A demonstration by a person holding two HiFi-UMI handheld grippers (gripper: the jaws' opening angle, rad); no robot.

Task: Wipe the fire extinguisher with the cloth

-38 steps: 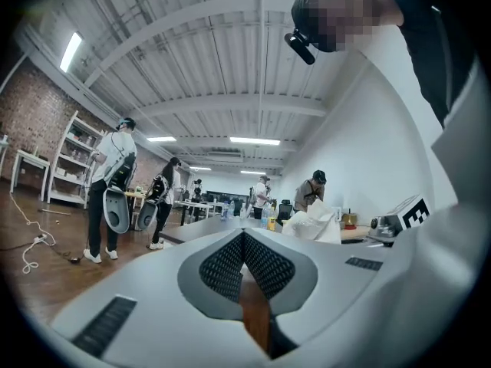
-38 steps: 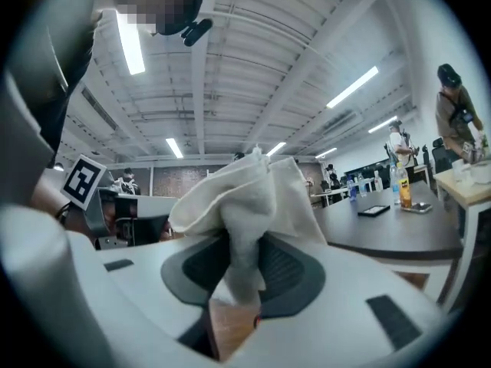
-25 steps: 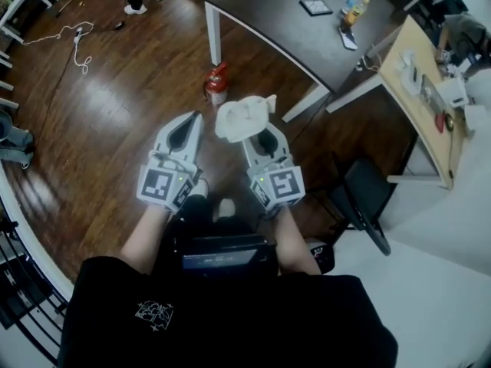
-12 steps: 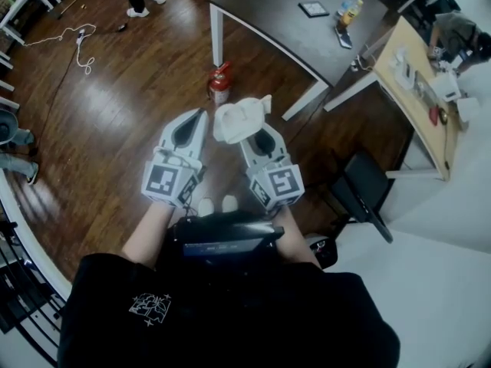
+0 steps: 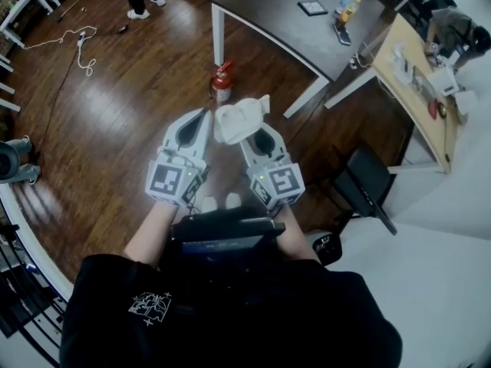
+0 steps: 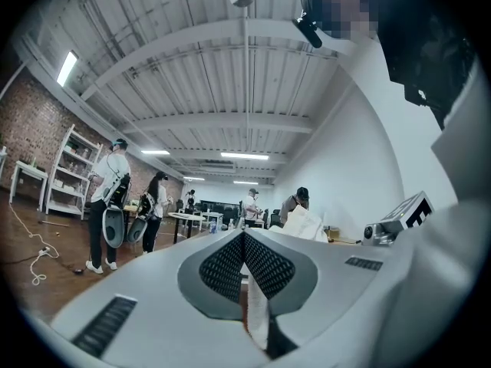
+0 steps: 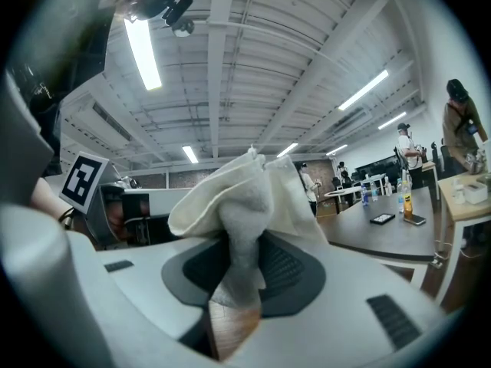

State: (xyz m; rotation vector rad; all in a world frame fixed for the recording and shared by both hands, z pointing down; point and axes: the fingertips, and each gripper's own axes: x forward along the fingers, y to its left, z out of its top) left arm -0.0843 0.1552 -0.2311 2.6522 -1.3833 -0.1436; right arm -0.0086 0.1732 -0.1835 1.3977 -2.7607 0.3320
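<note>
The extinguisher (image 5: 222,81) stands upright on the wooden floor (image 5: 115,113). Far to its left, a white cable (image 5: 79,43) is seen lying on the floor. Below the extinguisher and a little to the left, the left gripper (image 5: 199,116) is held in the air, its tips pointed toward the extinguisher but apart from it. Its 2 jaws are pressed together at the tips and nothing is held between them; in the left gripper view the dark pads (image 6: 265,265) are seen to meet along 1 line. Just below the extinguisher and slightly to the right, the white cloth (image 5: 239,118) is found. It is pinched by the right gripper (image 5: 251,131), whose 2 jaws are closed on a fold of it, and the rest of the cloth is bunched above the tips. The extinguisher is not touched by the cloth. Above and to the right of the extinguisher, the dark table (image 5: 284,29) is seen, with 1 white leg near the extinguisher. At the far end of the table, bottles (image 5: 349,10) and a flat black item (image 5: 313,8) are placed. Further right of the extinguisher and lower, a black chair (image 5: 367,188) is standing, and beyond it a light desk (image 5: 418,98) is seen, with small things on it that cannot be told.
</note>
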